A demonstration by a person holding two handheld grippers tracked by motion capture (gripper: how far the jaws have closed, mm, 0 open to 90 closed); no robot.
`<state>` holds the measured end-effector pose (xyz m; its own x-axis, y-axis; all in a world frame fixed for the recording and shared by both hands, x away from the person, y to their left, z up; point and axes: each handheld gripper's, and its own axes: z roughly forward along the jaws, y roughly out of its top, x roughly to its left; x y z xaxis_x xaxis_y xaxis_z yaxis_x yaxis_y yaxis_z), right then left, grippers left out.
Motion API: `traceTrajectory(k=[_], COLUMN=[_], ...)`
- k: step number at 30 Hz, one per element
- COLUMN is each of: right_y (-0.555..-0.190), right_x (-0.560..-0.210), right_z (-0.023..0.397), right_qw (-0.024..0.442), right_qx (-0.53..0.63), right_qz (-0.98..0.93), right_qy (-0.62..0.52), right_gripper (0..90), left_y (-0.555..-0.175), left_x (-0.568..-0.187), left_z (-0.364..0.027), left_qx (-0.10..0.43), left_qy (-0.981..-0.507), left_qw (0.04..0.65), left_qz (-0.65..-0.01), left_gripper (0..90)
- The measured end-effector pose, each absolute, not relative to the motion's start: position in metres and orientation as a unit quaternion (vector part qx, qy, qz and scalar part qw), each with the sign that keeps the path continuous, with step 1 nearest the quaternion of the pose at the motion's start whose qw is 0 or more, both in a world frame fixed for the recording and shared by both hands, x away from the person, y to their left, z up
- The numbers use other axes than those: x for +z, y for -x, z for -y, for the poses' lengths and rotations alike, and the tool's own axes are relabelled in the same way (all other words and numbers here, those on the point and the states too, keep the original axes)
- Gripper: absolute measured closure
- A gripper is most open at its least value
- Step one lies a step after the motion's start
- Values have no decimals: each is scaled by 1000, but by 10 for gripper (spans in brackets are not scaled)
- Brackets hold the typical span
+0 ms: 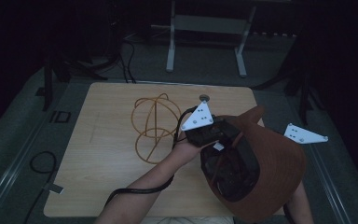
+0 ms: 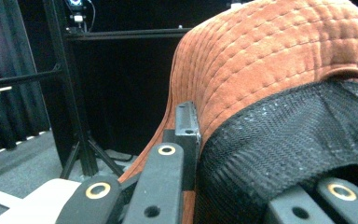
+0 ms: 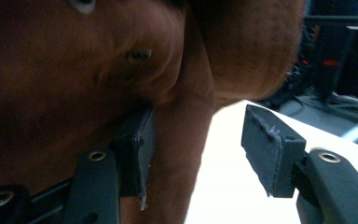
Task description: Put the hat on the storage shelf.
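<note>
We see a pale wooden table [image 1: 98, 154] with rounded corners filling the middle of the high view, its grain running lengthwise and its surface dimly lit. Just above the centre of the frame an orange wire frame of joined hoops [image 1: 153, 128] rests directly on the wood. Near the table's far edge, slightly right of centre, we make out a small round grey fitting [image 1: 204, 98] set into the top. The lower left of the board is bare wood. In the right gripper view the same pale table top shows at lower centre and right.
</note>
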<state>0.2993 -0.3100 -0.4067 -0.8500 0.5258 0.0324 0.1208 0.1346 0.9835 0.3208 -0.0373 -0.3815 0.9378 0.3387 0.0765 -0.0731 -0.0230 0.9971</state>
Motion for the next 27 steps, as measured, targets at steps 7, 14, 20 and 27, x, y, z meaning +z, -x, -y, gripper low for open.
traceTrajectory(k=[7, 14, 20, 27], right_y=[-301, -299, -298, -298], right_x=[-402, -398, -397, -398], right_z=[298, 290, 289, 288], right_qw=[133, 132, 118, 100], right_qx=[648, 660, 669, 674], right_qz=[-723, -716, -710, -707], right_qy=[-198, -186, -184, -188], right_gripper=[437, 608, 864, 879], left_y=[-315, -312, -313, -313], left_x=[-380, -379, -378, -373], left_z=[42, 42, 42, 38], left_qx=[145, 149, 146, 146], left_qy=[-700, -694, -698, -706], left_qw=[694, 700, 697, 689], left_qz=[-83, -80, -78, -79], left_gripper=[860, 859, 857, 809])
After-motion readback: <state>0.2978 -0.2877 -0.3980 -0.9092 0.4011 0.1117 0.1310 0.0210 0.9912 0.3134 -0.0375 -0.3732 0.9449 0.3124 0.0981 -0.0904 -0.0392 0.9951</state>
